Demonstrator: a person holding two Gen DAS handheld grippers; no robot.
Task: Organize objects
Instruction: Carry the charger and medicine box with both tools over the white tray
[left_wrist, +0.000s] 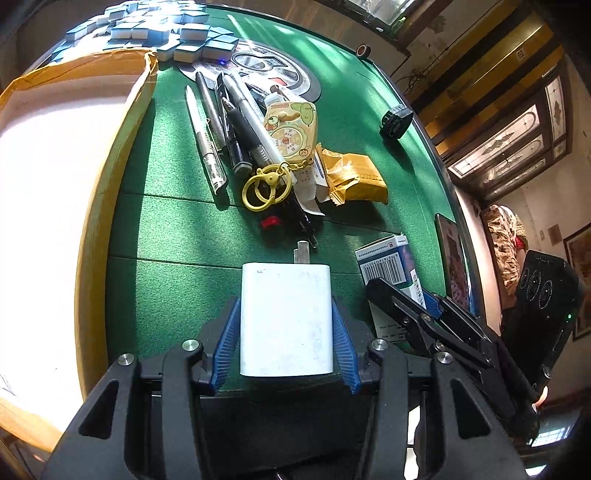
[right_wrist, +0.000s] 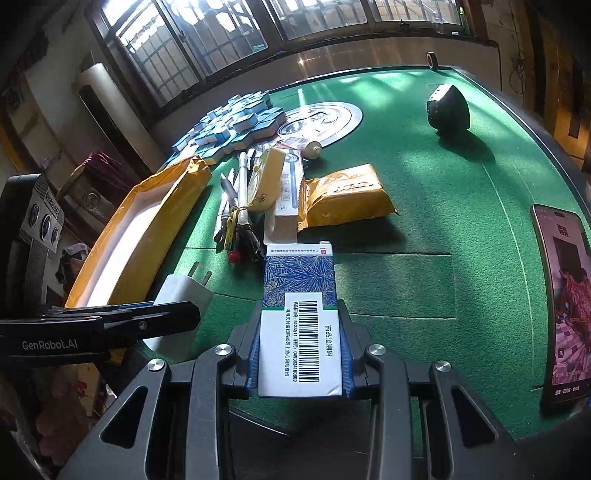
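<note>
My left gripper (left_wrist: 286, 321) is clamped on a white charger (left_wrist: 286, 317), its blue pads pressing both flat sides and the metal prongs pointing away from me toward twelve o'clock. My right gripper (right_wrist: 300, 343) is closed narrower on a small box (right_wrist: 300, 317) with a blue leaf pattern and a barcode label facing up; the box sticks out past the fingertips toward twelve o'clock. In the left wrist view that same box sits at three o'clock from the charger, near it but apart.

Both grippers are over a green table (left_wrist: 177, 229). Toward ten o'clock from the charger lies an open cardboard box (left_wrist: 55, 177) with a white inside and yellow-brown flaps, its long wall running along the table's left side. At twelve o'clock, well beyond the prongs, is a heap of pens (left_wrist: 236, 125) lying roughly parallel, with a yellow keychain (left_wrist: 267, 186) on top of their near ends and a cartoon-printed case (left_wrist: 291, 129) chained to it. Just beside that, toward one o'clock, rests a crumpled yellow packet (left_wrist: 354, 177). Blue and white tiles (left_wrist: 155, 33) are piled at the far edge at eleven o'clock. A phone (right_wrist: 561, 295) with its screen lit lies at three o'clock in the right wrist view, and a dark rounded object (right_wrist: 448, 109) stands at one o'clock, too unclear to name.
</note>
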